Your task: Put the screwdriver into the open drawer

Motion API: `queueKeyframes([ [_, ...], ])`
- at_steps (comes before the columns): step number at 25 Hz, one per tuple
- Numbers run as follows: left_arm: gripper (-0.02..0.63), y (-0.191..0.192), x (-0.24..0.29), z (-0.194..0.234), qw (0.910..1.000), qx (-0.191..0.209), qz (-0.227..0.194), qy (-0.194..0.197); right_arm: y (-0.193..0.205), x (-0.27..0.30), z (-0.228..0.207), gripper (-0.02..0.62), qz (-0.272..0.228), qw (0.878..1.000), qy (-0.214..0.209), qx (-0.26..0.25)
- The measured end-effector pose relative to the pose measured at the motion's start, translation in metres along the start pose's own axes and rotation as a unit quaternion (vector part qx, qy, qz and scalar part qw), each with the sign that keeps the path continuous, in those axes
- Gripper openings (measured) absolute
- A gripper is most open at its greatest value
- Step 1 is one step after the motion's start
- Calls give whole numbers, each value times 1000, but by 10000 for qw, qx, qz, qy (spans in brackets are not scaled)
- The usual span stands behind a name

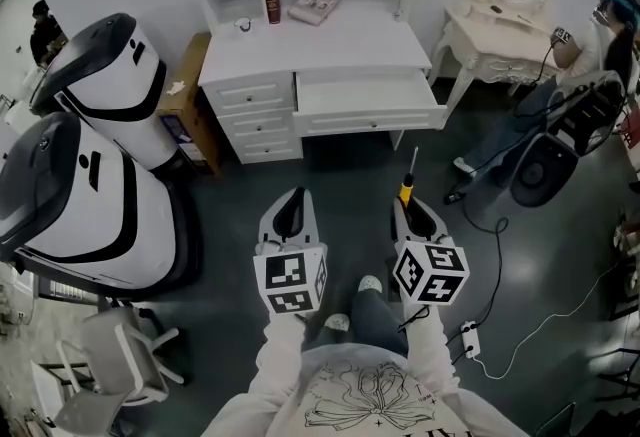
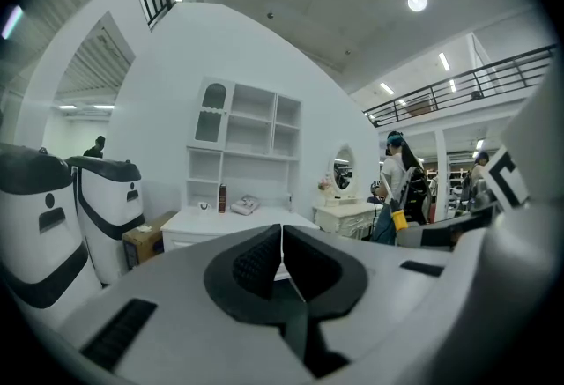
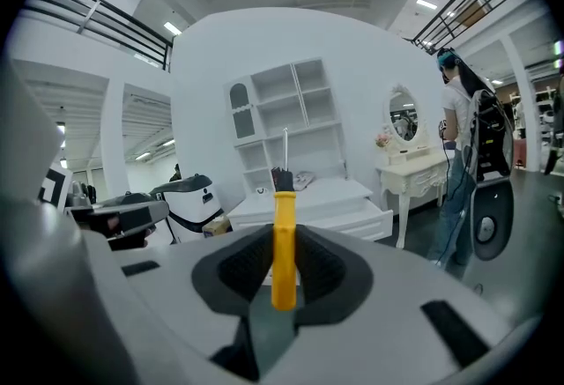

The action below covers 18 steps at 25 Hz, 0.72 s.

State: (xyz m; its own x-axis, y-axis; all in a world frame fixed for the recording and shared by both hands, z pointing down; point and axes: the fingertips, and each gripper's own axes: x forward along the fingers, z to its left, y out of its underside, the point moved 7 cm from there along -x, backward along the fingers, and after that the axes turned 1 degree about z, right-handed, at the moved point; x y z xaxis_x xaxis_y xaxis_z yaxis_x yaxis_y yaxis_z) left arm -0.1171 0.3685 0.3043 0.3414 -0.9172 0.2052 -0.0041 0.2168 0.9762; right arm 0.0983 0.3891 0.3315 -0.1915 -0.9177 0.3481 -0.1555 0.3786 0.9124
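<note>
Across the dark floor (image 1: 230, 215) stands the white desk (image 1: 320, 50), its open drawer (image 1: 368, 97) facing you. You hold both grippers side by side, nearly level, well short of it. Your left gripper (image 1: 291, 200) is pinched together, empty. Your right gripper (image 1: 412, 210) clamps the screwdriver (image 1: 407, 189). Only the right gripper view shows the pads on its yellow handle.

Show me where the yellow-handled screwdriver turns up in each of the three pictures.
Head view: the yellow-handled screwdriver sits just right of centre, held in the right tool, shaft pointing at the desk.
Left gripper view: only its small yellow handle shows, at mid-right.
Right gripper view: the screwdriver stands dead centre, clamped between the jaws.
Shared landmark: the white desk.
</note>
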Motion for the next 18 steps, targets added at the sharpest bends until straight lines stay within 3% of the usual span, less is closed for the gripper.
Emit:
queueKeyframes([
  [9,8,-1,56,6,9999,-28,107,-54,-16,58,-20,72,87,9999,-114,94],
  [18,8,-23,154,11,9993,-75,111,-336,-64,148,-61,72,140,9991,-396,8],
])
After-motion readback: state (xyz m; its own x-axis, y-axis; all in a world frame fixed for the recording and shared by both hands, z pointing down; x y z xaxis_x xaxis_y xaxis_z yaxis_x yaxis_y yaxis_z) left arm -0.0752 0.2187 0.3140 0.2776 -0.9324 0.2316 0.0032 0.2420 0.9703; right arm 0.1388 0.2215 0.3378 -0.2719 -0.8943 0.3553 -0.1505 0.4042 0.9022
